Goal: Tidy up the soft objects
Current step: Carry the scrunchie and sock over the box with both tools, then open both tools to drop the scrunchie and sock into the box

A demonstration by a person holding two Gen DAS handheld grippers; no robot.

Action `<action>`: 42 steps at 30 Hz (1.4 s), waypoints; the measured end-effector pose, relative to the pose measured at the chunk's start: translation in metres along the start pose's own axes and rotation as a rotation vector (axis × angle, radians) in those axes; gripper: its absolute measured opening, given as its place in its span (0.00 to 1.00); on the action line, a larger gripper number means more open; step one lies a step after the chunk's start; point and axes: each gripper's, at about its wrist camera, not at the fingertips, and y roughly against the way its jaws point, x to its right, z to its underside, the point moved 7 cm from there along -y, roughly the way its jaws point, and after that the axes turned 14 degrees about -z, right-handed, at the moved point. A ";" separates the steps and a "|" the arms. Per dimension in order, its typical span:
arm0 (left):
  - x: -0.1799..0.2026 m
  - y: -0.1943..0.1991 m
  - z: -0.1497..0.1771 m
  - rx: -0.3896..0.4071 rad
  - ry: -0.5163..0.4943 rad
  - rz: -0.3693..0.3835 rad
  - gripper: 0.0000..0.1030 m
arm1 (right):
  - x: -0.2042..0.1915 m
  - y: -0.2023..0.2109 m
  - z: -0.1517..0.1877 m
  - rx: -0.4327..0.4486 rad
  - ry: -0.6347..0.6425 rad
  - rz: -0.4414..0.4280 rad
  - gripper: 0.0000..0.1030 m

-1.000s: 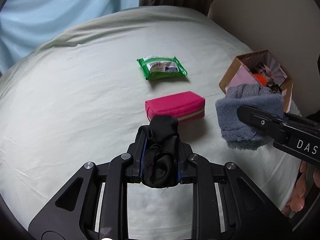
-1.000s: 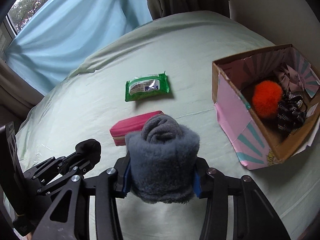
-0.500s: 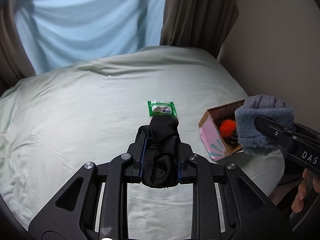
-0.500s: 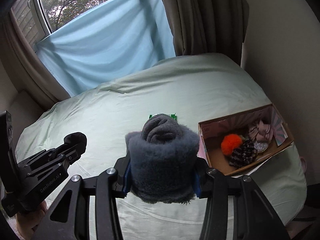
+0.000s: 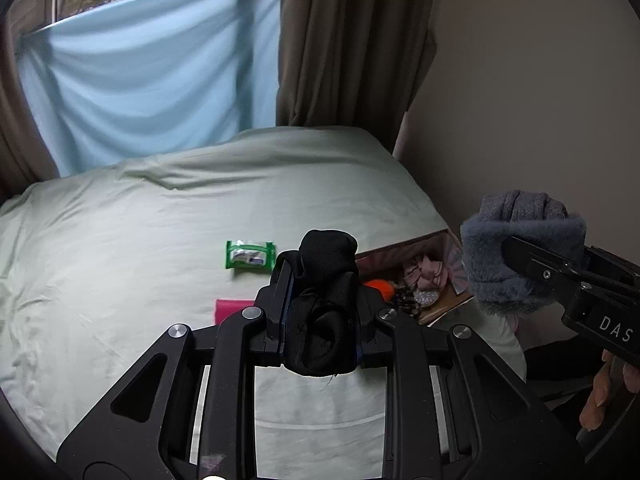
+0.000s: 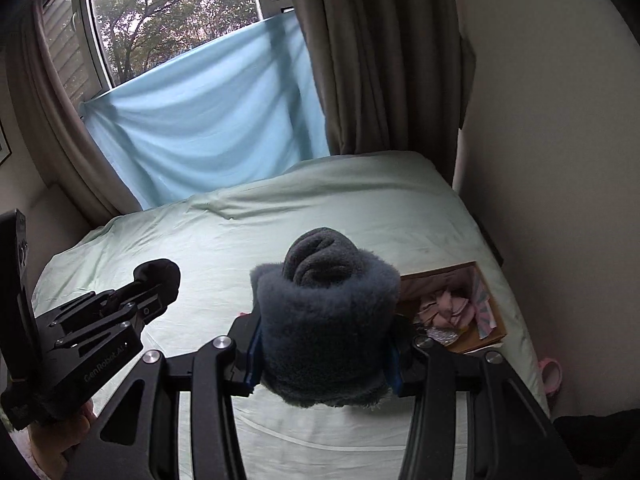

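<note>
Both tools held high above the bed [image 5: 120,240], side by side, pointing toward the window end. Left hand-held gripper [image 5: 320,280] clamped tight on a rolled black sock [image 5: 326,304], roll standing up between the fingers. Right hand-held gripper [image 6: 324,344] closed around a fat grey fleece sock roll [image 6: 326,320]. Cardboard box [image 5: 444,304] sits at the bed's right edge by the wall, an orange pompom [image 5: 378,286] and pink cloth [image 5: 424,270] inside. Green wipes pack [image 5: 250,254] and pink pouch [image 5: 232,308] lie on the sheet, apart.

bed [image 5: 120,240] mostly open | box [image 6: 490,330] hugs wall (right)
</note>
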 end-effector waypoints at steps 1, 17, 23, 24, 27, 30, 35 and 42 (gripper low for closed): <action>0.012 -0.003 -0.002 -0.001 -0.003 0.004 0.19 | 0.009 0.002 -0.001 0.000 -0.002 0.002 0.42; 0.167 -0.140 -0.002 -0.197 -0.038 0.056 0.19 | 0.182 -0.047 -0.006 -0.130 -0.075 0.084 0.42; 0.208 -0.215 0.023 -0.345 -0.057 0.062 0.19 | 0.232 -0.095 0.000 -0.221 -0.122 0.112 0.42; 0.215 -0.226 0.027 -0.363 -0.066 0.061 0.19 | 0.234 -0.105 0.001 -0.235 -0.131 0.112 0.42; 0.231 -0.259 0.048 -0.432 -0.114 0.056 0.19 | 0.259 -0.132 0.008 -0.283 -0.158 0.113 0.42; 0.239 -0.285 0.065 -0.496 -0.140 0.050 0.19 | 0.278 -0.155 0.020 -0.332 -0.191 0.107 0.42; 0.243 -0.306 0.086 -0.561 -0.153 0.048 0.19 | 0.295 -0.180 0.032 -0.381 -0.233 0.081 0.42; 0.251 -0.292 0.080 -0.511 -0.194 0.056 1.00 | 0.302 -0.198 0.032 -0.391 -0.295 0.011 0.86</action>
